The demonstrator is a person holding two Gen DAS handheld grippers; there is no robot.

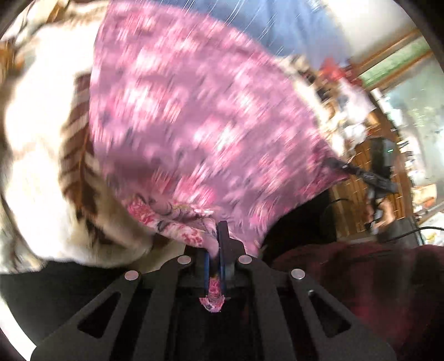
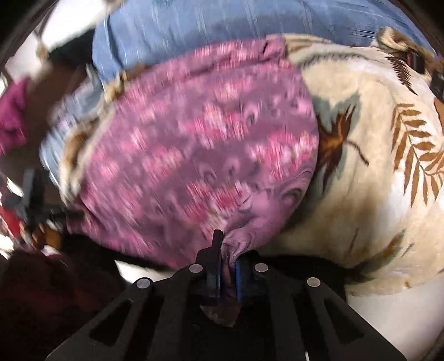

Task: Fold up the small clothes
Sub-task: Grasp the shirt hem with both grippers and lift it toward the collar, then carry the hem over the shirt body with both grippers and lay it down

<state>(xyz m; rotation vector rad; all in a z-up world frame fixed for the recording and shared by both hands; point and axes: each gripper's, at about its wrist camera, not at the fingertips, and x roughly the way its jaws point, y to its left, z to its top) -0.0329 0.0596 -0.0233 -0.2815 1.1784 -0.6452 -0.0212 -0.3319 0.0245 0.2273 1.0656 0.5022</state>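
The left gripper [image 1: 217,236] is clenched on a corner of the pink patterned cloth [image 1: 194,116]: the two black fingers [image 1: 223,233] stand close together with their blue pads against the fabric, and a small tip of the cloth comes out behind them, toward the camera. From this grip the cloth spreads away to the far side, wide and flat, but strongly blurred, so its print is clear only near the fingers, where red and pink flowers show. In the right wrist view the right gripper [image 2: 226,250] is clenched as well, grasping a gathered fold of the same cloth [image 2: 199,144], which bunches in small wrinkles just where it enters between the fingers [image 2: 217,244]. The cloth lies over a cream blanket [image 2: 374,172] with brown leaf shapes; this blanket is seen to the right of the cloth in the right view and to the left of it [image 1: 41,138] in the left view. At the far side of the cloth a blue fabric [image 2: 222,25] covers the top of the picture; what it is I cannot tell. A dark red fabric [image 1: 360,277] lies near the camera at the lower right of the left view. In the left view, the right gripper [image 1: 369,177] appears small and blurred at the right corner of the cloth.
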